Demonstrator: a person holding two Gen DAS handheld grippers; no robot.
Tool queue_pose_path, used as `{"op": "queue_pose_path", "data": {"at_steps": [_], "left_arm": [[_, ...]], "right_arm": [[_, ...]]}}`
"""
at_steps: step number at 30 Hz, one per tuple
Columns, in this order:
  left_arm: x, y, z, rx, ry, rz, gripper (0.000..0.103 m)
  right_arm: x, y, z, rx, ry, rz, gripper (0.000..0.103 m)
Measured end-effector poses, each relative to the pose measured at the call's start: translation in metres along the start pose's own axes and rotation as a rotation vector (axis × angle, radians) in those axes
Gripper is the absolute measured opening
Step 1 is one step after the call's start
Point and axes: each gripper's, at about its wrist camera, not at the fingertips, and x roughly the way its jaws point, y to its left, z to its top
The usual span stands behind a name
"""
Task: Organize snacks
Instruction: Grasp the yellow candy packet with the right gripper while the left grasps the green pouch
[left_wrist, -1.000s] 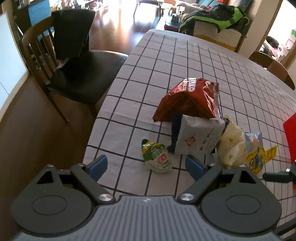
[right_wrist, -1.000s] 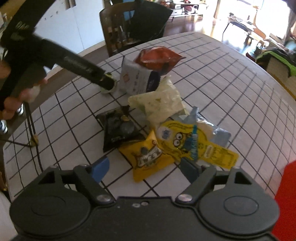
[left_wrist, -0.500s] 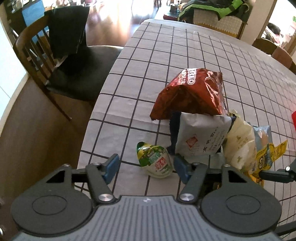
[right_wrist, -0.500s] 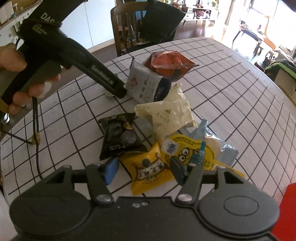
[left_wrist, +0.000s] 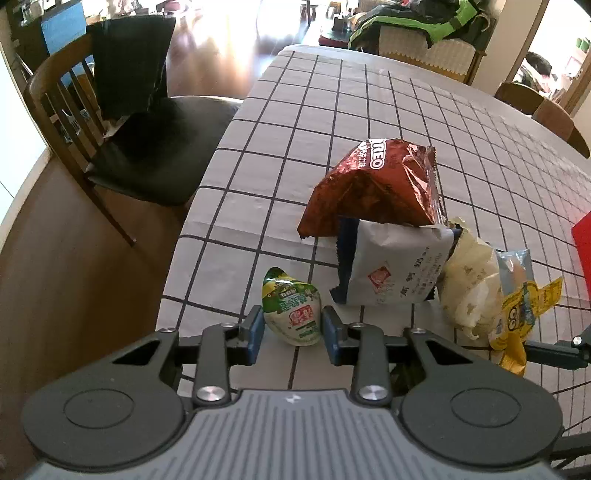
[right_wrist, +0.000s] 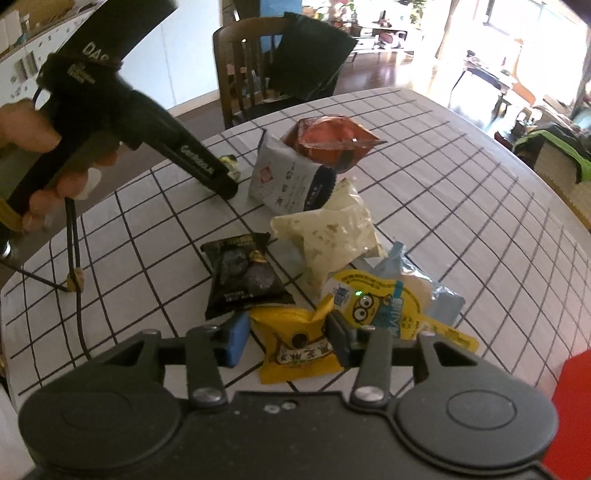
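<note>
Snacks lie in a loose heap on the checked tablecloth (left_wrist: 369, 96), and both claws are closing on the nearest ones. Between the blue pads of the left gripper (left_wrist: 293, 328) sits a small green-and-white jelly cup (left_wrist: 291, 312), resting on the cloth at the heap's edge; the pads stand narrow against its sides and look to be just touching it, though a firm hold cannot be confirmed. The right gripper (right_wrist: 286, 338) is narrowing around a yellow snack packet (right_wrist: 295, 350), whose sides bulge between the pads, so it appears pinched while it lies on the table. Beyond them, a black packet (right_wrist: 242, 273) lies just beside the yellow one, a Minions pouch (right_wrist: 373, 306) overlaps a pale blue wrapper, a cream bag (right_wrist: 328, 236) sits in the middle, and a white-and-navy bag (left_wrist: 391, 269) props up a red Oreo bag (left_wrist: 373, 184). Judging by this, the sorting has barely begun: every item is on the cloth in one cluster, none yet lifted or set apart. A red object (right_wrist: 572, 398) shows at the table's right edge; whether it is a container, and what it holds, cannot be told.
</note>
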Motion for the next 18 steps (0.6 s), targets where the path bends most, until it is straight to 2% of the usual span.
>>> {"op": "queue_pose_path", "data": {"at_steps": [9,18], "left_arm": [[-0.012,0.001,-0.007,-0.022,-0.011,-0.024,0.033],[-0.046,-0.009,-0.015,-0.026,-0.055,-0.044,0.033]], "right_arm": [[-0.023,-0.01,-0.013,0.109,-0.035,-0.03,0.045],[-0.063,-0.021,-0.028,0.229,-0.106,-0.05,0.045]]}}
